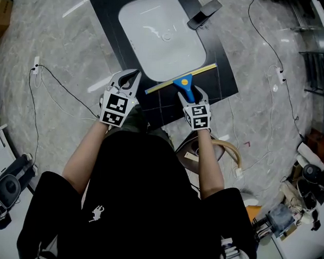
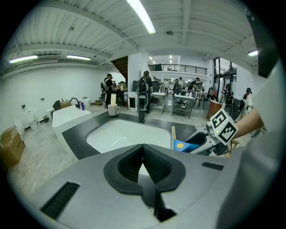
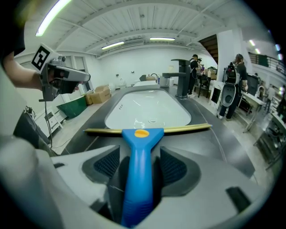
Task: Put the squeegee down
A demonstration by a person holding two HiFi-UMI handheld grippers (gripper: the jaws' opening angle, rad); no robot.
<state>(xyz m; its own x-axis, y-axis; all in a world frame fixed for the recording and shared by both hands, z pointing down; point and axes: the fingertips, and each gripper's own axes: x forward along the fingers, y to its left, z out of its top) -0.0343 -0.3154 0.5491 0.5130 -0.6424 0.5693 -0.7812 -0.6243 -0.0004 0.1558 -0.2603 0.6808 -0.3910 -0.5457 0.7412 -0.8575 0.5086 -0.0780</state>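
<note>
step: release squeegee | right gripper [image 3: 140, 166]: jaws spread, pads clear of the handle between them | squeegee [image 3: 142, 134]: blade just ahead of the jaws, apparently resting on the countertop [image 3: 214, 147] | left gripper [image 2: 144, 167]: pressed together, empty | advice: withdraw straight back along the handle, no sideways contact

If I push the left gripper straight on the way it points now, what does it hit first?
Probably the white sink basin: the left gripper, jaws together, aims down at its near side. Depth is unclear, so the dark counter around it could come first.
</note>
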